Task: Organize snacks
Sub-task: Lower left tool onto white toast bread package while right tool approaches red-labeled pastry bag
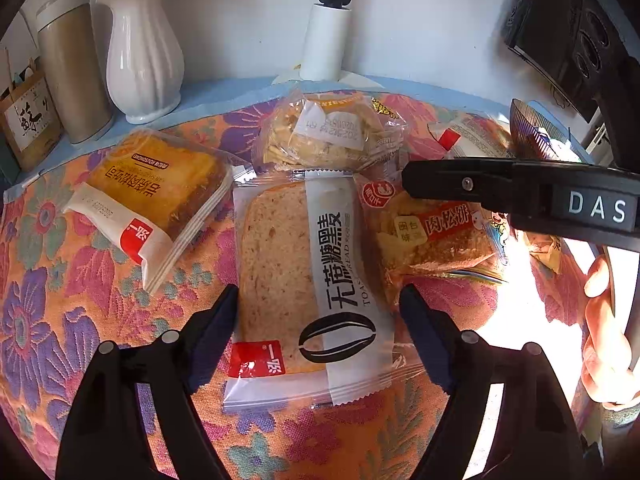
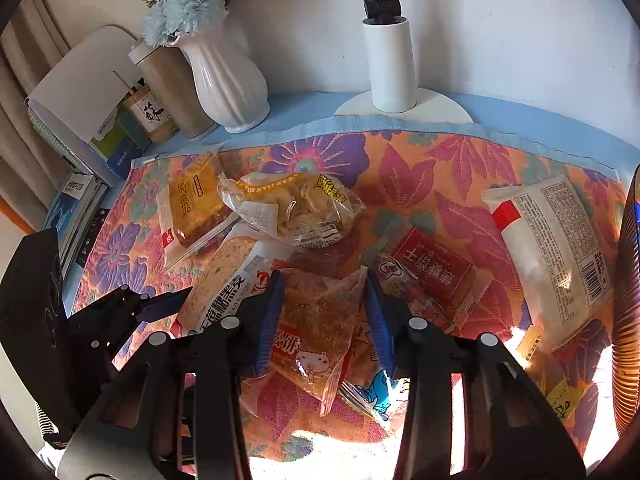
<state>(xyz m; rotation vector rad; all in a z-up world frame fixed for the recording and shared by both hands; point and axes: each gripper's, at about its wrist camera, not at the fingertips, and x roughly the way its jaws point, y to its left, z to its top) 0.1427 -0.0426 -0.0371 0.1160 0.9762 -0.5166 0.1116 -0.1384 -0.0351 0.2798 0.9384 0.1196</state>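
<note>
- Floral cloth (image 1: 60,280) in orange, pink and purple covered the table, with wrapped snacks scattered across it.
- Left gripper (image 1: 318,312) was spread wide, its fingers either side of the brown-sugar toast packet (image 1: 296,280), which lay flat on the cloth; neither pad clearly pressed the wrapper.
- Right gripper (image 2: 324,300) stood partly open around the pork floss cake packet (image 2: 316,324), blue pads at the wrapper's edges; whether they truly gripped it could not be told.
- That packet lay just right of the toast, overlapping its edge.
- Behind the toast sat a clear bag of pale pastry (image 1: 328,132), and to the left a golden cake packet (image 1: 148,196).
- Red biscuit packet (image 2: 432,276) lay beside the right gripper, a white wrapped packet (image 2: 556,256) farther right.
- White vase (image 2: 228,80) and a lamp base (image 2: 392,68) stood at the back.
</note>
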